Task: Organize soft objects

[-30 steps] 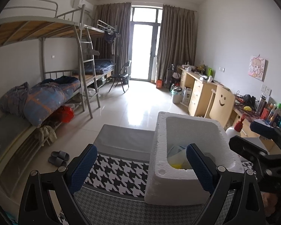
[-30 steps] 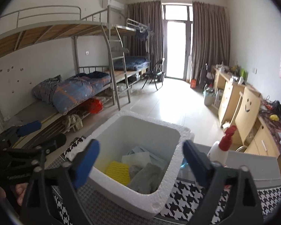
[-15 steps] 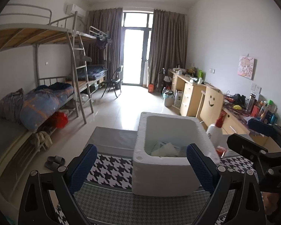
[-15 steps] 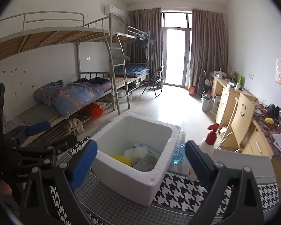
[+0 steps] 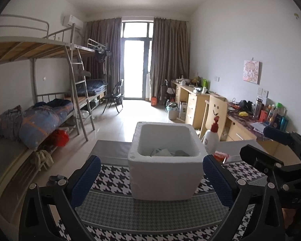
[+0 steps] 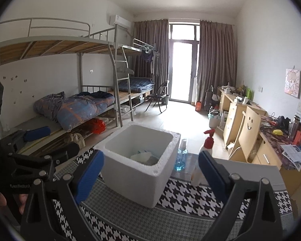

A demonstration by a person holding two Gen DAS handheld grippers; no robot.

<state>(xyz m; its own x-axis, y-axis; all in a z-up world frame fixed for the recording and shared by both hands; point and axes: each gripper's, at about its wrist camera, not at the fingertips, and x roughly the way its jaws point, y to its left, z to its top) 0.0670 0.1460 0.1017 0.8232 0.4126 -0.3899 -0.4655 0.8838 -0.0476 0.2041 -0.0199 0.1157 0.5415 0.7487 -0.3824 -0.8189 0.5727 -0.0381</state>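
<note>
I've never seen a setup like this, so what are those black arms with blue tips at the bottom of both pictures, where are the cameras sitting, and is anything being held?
There is no robot here. A person holds a two-finger gripper tool in each hand, and each tool carries a wide-angle camera looking forward along its fingers. One picture comes from the left gripper, the other from the right gripper; each also glimpses the other tool at its edge. The blue tips are the finger pads. The left jaws are opening and the right stand wide; nothing is between either pair, so nothing is held. Ahead, on a black-and-white houndstooth cloth, stands a white foam box with soft items inside. Beside it are a white spray bottle with a red top and a clear bottle of blue liquid.
</note>
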